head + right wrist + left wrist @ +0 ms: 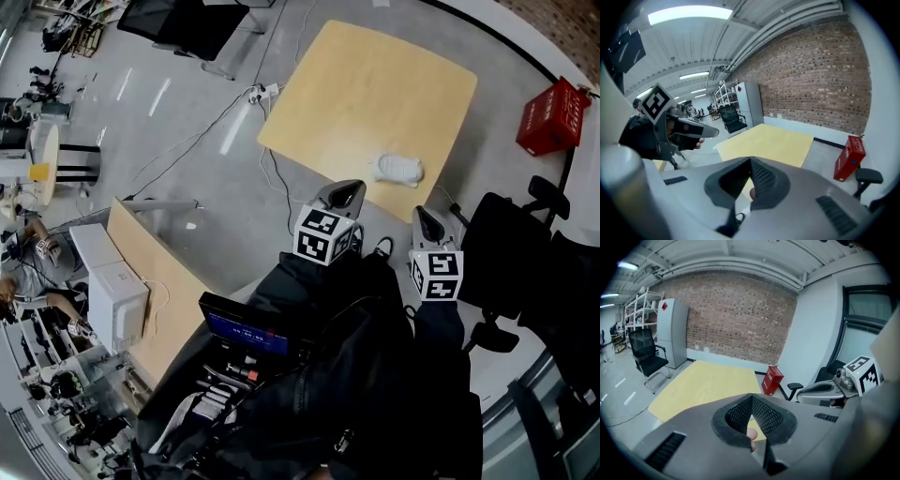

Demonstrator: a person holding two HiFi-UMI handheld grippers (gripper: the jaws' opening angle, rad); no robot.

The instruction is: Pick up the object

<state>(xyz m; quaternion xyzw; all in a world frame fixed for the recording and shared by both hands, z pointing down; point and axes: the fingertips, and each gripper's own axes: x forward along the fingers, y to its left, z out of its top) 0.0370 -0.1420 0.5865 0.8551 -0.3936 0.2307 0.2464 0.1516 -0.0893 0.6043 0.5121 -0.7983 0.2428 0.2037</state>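
Observation:
A white oblong object [397,169] lies on the pale wooden table [375,84], close to its near edge. My left gripper [349,191] hovers just short of that edge, down and left of the object, with its marker cube [323,234] behind it. My right gripper [424,217] is level with it, below and slightly right of the object. Both are shut with nothing held. The left gripper view shows the left gripper [752,420] with jaws pressed together over the table [708,385]. The right gripper view shows the right gripper [749,185] the same way.
A red crate [553,117] stands on the floor right of the table. Black office chairs [511,253] crowd the right side. A second table [150,281] with white boxes [117,291] is at the left. Cables [246,97] run over the floor by the table's left corner.

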